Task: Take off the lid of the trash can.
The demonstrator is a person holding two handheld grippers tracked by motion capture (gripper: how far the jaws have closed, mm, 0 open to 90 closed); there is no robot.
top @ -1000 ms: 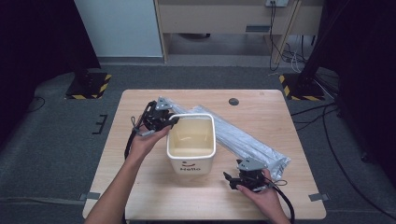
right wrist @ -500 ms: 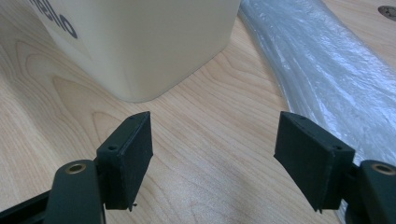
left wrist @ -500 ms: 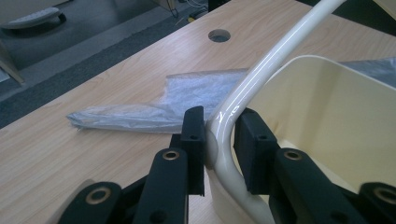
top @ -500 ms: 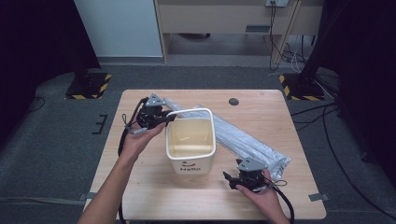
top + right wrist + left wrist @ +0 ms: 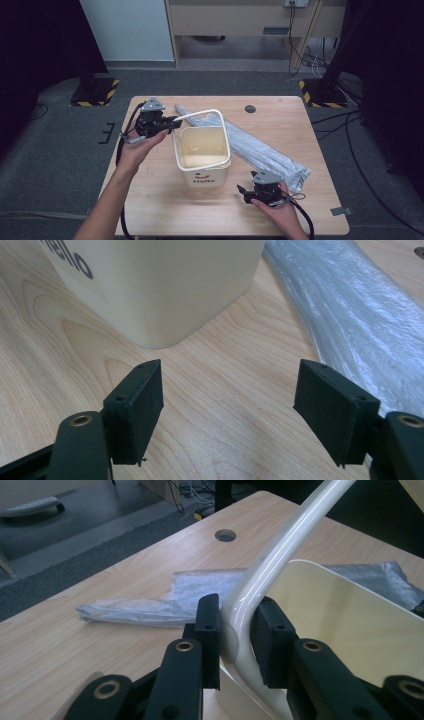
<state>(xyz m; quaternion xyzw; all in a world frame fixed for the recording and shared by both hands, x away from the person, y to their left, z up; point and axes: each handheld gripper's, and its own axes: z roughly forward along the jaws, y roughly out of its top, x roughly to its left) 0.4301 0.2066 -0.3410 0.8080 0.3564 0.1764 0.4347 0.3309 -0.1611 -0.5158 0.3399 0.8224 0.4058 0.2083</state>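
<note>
Handle-raising was the step in hand: the left gripper [image 5: 172,123] had its jaws clamped on the white bail handle [image 5: 272,560] of the cream bucket [image 5: 202,156], which stood mid-table. The right gripper [image 5: 227,405] waited wide apart and empty near its base. Next, I judged, the handle needed swinging upright. Beside lay a clear plastic bag [image 5: 260,147] on the light wooden table [image 5: 150,200]; grey carpet surrounded it.
</note>
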